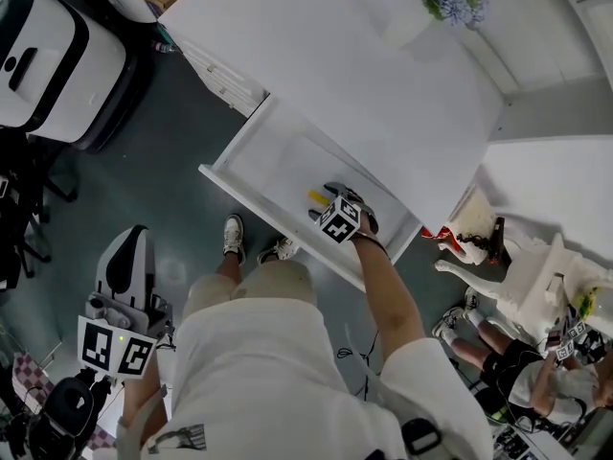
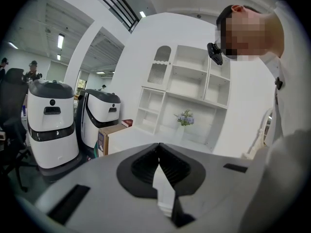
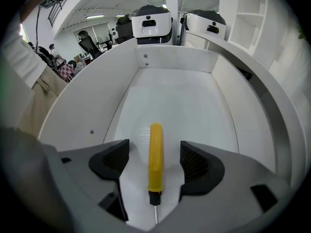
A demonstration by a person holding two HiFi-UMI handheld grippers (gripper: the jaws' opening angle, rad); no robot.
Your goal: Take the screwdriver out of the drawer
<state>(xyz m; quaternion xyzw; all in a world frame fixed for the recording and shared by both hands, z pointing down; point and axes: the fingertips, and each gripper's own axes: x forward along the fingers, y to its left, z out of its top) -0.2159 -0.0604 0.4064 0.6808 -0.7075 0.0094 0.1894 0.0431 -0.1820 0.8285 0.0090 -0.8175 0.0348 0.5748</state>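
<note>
Your right gripper (image 3: 155, 160) straddles the screwdriver (image 3: 155, 147) lying low and central in the drawer (image 3: 97, 96), jaws apart and not yet touching it, so centre the yellow handle, squeeze evenly, then lift; your left gripper (image 2: 158, 165) is closed and empty.

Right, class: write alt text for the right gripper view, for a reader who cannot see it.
A yellow-handled screwdriver lies on the floor of an open white drawer, between the open jaws of the right gripper, which do not touch it.
</note>
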